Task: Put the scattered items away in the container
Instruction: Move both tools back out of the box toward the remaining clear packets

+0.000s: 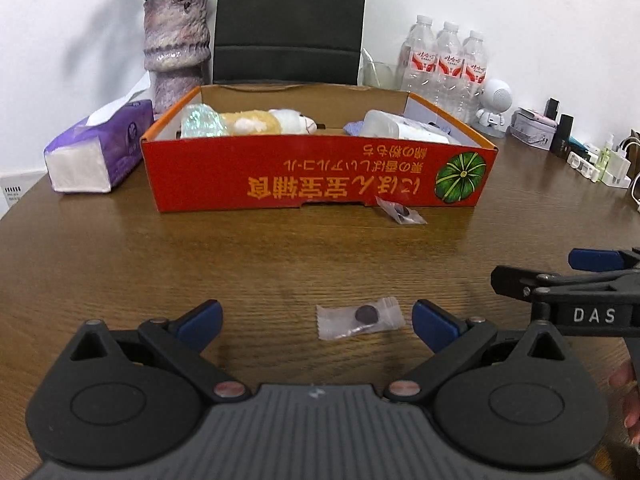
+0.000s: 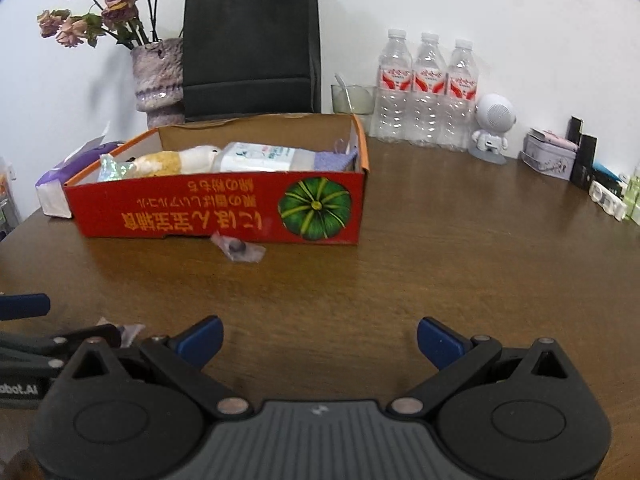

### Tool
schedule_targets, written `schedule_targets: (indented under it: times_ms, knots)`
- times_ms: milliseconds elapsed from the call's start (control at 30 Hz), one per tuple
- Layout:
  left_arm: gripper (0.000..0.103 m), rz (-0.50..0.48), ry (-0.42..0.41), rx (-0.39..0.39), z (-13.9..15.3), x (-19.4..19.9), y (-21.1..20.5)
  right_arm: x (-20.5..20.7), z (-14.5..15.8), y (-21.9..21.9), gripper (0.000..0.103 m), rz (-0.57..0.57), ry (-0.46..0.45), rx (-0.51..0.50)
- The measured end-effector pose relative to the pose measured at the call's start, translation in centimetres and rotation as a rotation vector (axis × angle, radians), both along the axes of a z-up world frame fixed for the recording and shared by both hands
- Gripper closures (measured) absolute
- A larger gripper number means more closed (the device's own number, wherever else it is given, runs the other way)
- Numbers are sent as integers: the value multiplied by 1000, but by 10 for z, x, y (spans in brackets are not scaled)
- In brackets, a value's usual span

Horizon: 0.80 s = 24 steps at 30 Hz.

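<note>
A red cardboard box (image 1: 312,176) stands on the wooden table and holds a plush toy (image 1: 260,120), a shiny packet (image 1: 200,122) and a white pack (image 1: 400,126); the box also shows in the right wrist view (image 2: 180,208). A small clear sachet with a dark disc (image 1: 360,318) lies between the fingertips of my open left gripper (image 1: 316,318). A second sachet (image 1: 402,212) lies against the box's front wall, also in the right wrist view (image 2: 240,249). My right gripper (image 2: 320,340) is open and empty over bare table.
A purple tissue pack (image 1: 96,152), a vase of dried flowers (image 1: 176,48) and a black bag (image 2: 252,48) stand behind the box. Three water bottles (image 2: 428,92), a white astronaut figure (image 2: 492,128) and small items (image 2: 552,156) line the right back.
</note>
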<state>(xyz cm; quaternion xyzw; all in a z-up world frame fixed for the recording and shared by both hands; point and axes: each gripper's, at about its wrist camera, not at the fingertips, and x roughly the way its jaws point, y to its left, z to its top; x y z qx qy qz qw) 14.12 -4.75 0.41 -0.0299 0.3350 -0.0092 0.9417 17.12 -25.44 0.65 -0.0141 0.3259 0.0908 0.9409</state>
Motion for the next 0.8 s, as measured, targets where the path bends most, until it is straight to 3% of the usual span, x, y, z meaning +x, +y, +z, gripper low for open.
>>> schedule_targets:
  times_ms: [67, 167, 233, 267, 300, 367, 433, 467, 500, 633, 667, 800]
  knots:
    - [0, 7, 3, -1, -1, 1, -2, -1, -1, -3, 0, 0, 3, 6]
    - [8, 8, 16, 6, -7, 3, -6, 0, -3, -4, 0, 7, 8, 17]
    - [23, 15, -3, 50, -8, 0, -10, 1, -5, -4, 0, 8, 10, 21]
    - [38, 14, -15, 66, -8, -2, -11, 1, -6, -4, 0, 12, 12, 25]
    - [53, 3, -28, 65, -8, -3, -12, 1, -7, -4, 0, 16, 15, 28]
    - [70, -22, -38, 46, -6, -4, -11, 1, -7, -3, 0, 22, 18, 28]
    - [72, -37, -40, 33, -5, -4, -10, 1, -8, -1, 0, 27, 19, 24]
    - [83, -44, -46, 33, -5, -5, -10, 1, -9, 0, 0, 29, 20, 22]
    - [88, -56, -51, 31, -4, -5, -9, 1, -9, 1, 0, 32, 21, 19]
    - [91, -71, -57, 29, -3, -5, -8, 1, -11, 5, 0, 38, 24, 7]
    - [101, -73, -60, 29, -3, -5, -7, 2, -11, 6, 0, 40, 26, 3]
    - [102, -82, -76, 10, -2, -7, 0, 3, -12, 9, 0, 40, 26, -6]
